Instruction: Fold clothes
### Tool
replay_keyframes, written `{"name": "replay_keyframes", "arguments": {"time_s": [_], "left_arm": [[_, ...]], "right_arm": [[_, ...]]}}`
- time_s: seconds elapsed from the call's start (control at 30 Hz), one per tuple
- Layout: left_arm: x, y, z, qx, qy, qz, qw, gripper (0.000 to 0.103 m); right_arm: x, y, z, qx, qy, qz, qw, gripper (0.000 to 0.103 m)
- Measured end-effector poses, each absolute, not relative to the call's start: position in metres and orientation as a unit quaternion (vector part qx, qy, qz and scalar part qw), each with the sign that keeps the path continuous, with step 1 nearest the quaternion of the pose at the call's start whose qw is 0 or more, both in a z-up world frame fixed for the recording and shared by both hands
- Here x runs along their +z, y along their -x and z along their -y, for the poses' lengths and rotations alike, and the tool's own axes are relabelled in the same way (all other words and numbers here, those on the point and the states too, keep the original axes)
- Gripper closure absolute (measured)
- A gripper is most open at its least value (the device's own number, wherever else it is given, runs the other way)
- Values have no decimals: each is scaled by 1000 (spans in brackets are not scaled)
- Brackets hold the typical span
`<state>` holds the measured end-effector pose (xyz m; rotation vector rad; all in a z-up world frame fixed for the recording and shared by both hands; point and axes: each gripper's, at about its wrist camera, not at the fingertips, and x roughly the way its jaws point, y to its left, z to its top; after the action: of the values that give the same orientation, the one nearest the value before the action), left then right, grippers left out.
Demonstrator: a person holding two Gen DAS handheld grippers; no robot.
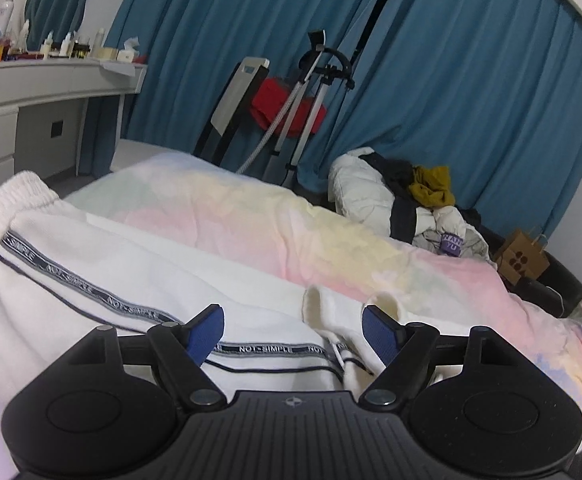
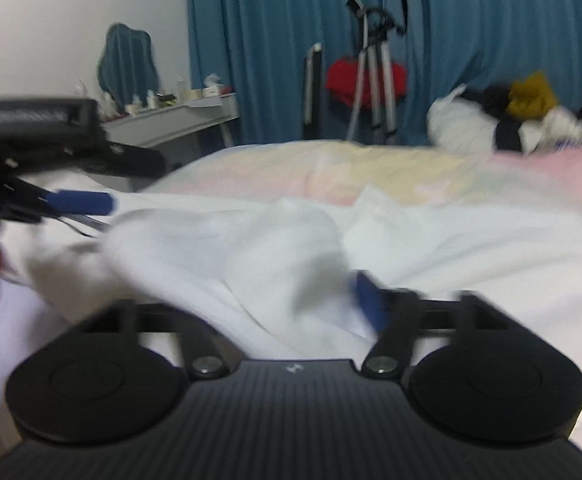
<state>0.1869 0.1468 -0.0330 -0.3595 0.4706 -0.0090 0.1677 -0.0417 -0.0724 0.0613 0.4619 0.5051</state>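
Note:
White sweatpants (image 1: 91,264) with a dark "NOT-SIMPLE" stripe lie on the pastel bed cover (image 1: 251,216), elastic waistband at far left. My left gripper (image 1: 293,334) is open just above the striped leg, blue pads apart, with the cuff ends (image 1: 319,308) between and beyond them. In the blurred right wrist view, white fabric (image 2: 283,240) bunches up over my right gripper (image 2: 291,304); its right blue pad (image 2: 369,300) shows, the left pad is hidden by cloth. The left gripper shows there at the left edge (image 2: 83,202).
Blue curtains (image 1: 451,80) hang behind the bed. A garment steamer stand (image 1: 311,104) with red cloth stands by them. A pile of jackets (image 1: 403,196) lies at the bed's far right. A white dresser (image 1: 31,92) with bottles is at left. A paper bag (image 1: 521,258) sits on the right.

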Motion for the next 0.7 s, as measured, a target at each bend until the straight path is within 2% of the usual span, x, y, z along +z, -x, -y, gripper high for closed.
{"name": "replay_keyframes", "arguments": {"time_s": [0.03, 0.23, 0.43, 0.57, 0.63, 0.7], "left_arm": [[-33, -186, -147, -4, 178, -231, 957, 24], [-31, -182, -151, 0, 179, -231, 957, 24], [-32, -177, -156, 0, 185, -243, 952, 24], [-33, -161, -172, 11, 220, -262, 940, 23], [-31, -149, -188, 27, 252, -273, 928, 19], [-30, -138, -206, 44, 286, -287, 913, 13]], "right_arm": [[-71, -163, 42, 253, -37, -228, 939, 17], [-45, -140, 61, 260, -72, -244, 932, 17], [-21, -135, 101, 249, -144, -194, 938, 17], [-50, -166, 101, 206, -131, -236, 941, 17], [-77, -180, 92, 198, -106, -277, 934, 17], [-88, -182, 86, 196, -90, -278, 936, 16]]}}
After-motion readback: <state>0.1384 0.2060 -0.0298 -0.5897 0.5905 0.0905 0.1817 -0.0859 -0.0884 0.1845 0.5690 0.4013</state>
